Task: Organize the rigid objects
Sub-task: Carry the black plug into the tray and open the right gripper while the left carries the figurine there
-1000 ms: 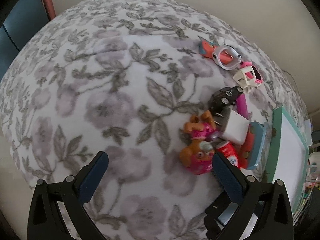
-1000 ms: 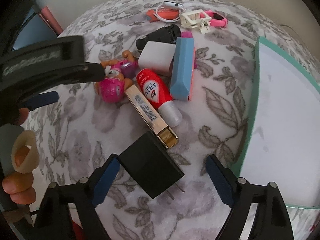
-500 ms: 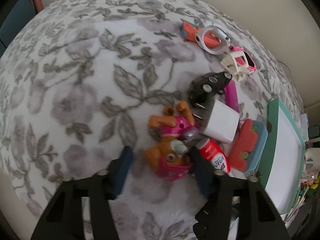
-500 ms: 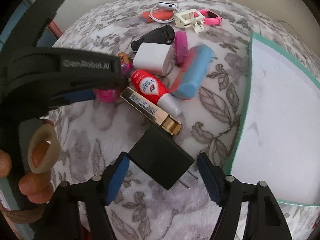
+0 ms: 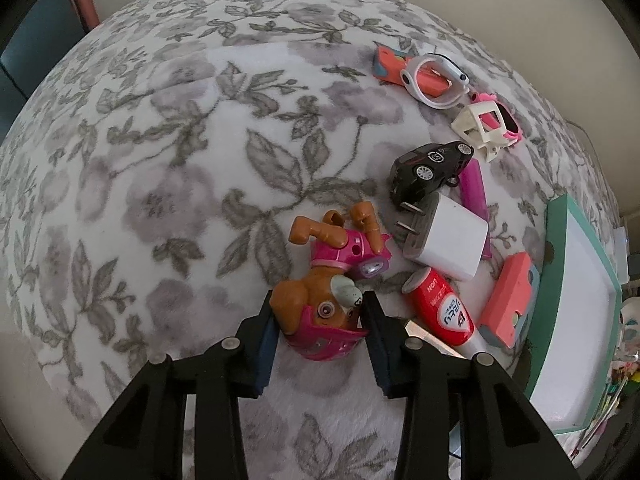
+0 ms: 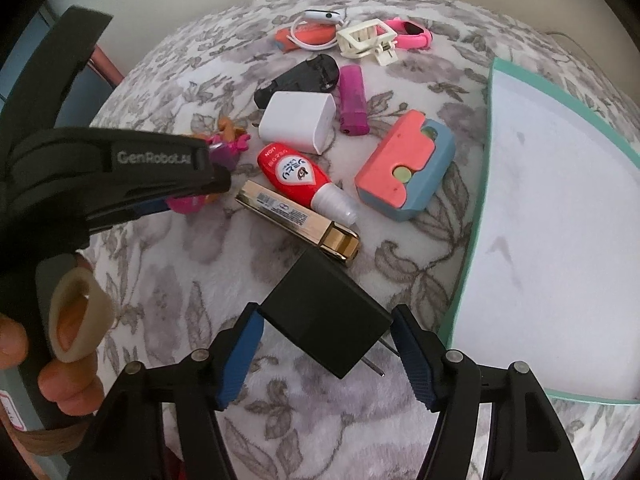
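Observation:
A brown and pink toy dog (image 5: 340, 248) lies on the flowered blanket (image 5: 180, 160). My left gripper (image 5: 320, 312) points down at it, its jaws closing, both pads against the dog's helmeted head. In the right wrist view a black plug charger (image 6: 320, 296) lies nearer the edge. My right gripper (image 6: 326, 316) has a pad on each side of it, touching its corners. My left gripper's fingers (image 6: 160, 176) reach in from the left there, held by a person's hand (image 6: 68, 360).
A white tray with a teal rim (image 6: 486, 160) lies to the right. Beside the dog are a white charger (image 5: 448, 240), red bottle (image 5: 440, 312), gold box (image 6: 296, 216), coral and blue case (image 6: 404, 168), purple lighter (image 6: 352, 100) and black toy car (image 5: 428, 164). A hair clip (image 5: 480, 124) lies farther back.
My left gripper has come down over the toy dog and closed from wide open onto its head. The right jaws have narrowed onto the black charger. The coral and blue case has tipped flat.

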